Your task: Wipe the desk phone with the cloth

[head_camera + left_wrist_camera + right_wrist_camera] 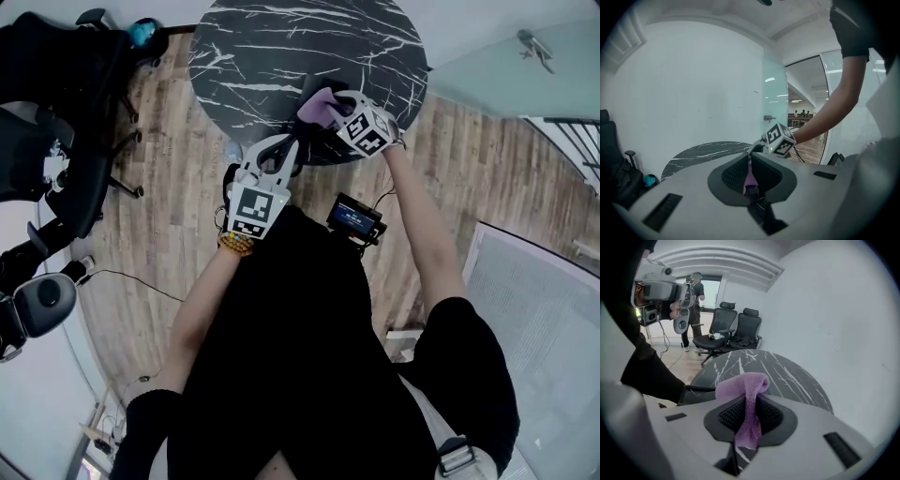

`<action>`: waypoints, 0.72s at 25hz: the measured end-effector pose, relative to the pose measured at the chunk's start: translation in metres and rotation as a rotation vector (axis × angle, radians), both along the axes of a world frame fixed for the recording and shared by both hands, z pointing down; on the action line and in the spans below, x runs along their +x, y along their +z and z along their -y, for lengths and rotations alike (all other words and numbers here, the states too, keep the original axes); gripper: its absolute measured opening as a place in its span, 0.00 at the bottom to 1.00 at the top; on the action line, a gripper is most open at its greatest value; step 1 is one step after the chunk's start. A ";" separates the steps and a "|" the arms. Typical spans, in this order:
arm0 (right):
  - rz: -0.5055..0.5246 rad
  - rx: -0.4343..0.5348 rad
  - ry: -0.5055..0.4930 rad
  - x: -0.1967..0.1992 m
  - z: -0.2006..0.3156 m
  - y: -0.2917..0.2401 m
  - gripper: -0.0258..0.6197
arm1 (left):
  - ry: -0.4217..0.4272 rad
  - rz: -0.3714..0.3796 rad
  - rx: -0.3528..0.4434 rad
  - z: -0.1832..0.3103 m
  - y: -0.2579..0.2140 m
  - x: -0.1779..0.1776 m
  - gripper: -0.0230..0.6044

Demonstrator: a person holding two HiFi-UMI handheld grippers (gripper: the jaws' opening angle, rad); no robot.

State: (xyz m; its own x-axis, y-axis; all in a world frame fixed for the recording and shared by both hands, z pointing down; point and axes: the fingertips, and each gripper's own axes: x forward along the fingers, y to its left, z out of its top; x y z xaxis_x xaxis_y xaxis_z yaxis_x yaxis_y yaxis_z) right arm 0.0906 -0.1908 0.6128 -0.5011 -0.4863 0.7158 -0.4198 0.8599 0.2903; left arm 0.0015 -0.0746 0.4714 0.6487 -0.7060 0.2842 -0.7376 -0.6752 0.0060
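Soft, light and floppy, the cloth (743, 390) holds best bunched, as the right gripper (746, 411) clamps it, while the left gripper (749, 171) seems closed on its thin edge.

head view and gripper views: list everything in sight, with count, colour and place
table: 1, black marble with white veins, top centre
cloth: 1, purple, above the table's near edge
office chairs: 2, black, beyond the table
floor: 1, brown wood, around the table
screen device: 1, black, at the person's waist
bystander: 1, dark clothes, behind the chairs
left gripper: 1, grey, pinching the cloth
right gripper: 1, grey, pinching the cloth
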 end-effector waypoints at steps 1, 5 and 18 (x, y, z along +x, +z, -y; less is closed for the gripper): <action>-0.014 0.026 0.012 0.006 0.013 -0.008 0.14 | 0.002 0.000 -0.001 0.000 0.000 0.000 0.09; -0.088 0.088 0.044 0.020 0.051 -0.021 0.14 | -0.004 -0.013 -0.004 0.001 -0.002 0.001 0.09; -0.276 0.174 0.078 0.022 0.083 0.019 0.14 | -0.032 -0.010 -0.016 0.008 -0.001 -0.005 0.09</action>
State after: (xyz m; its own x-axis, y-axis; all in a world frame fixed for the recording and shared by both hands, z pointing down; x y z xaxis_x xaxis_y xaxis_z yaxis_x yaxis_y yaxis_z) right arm 0.1122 -0.2735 0.6315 -0.2559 -0.6423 0.7225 -0.3676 0.7559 0.5418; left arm -0.0039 -0.0828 0.4700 0.6287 -0.7219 0.2891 -0.7587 -0.6510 0.0242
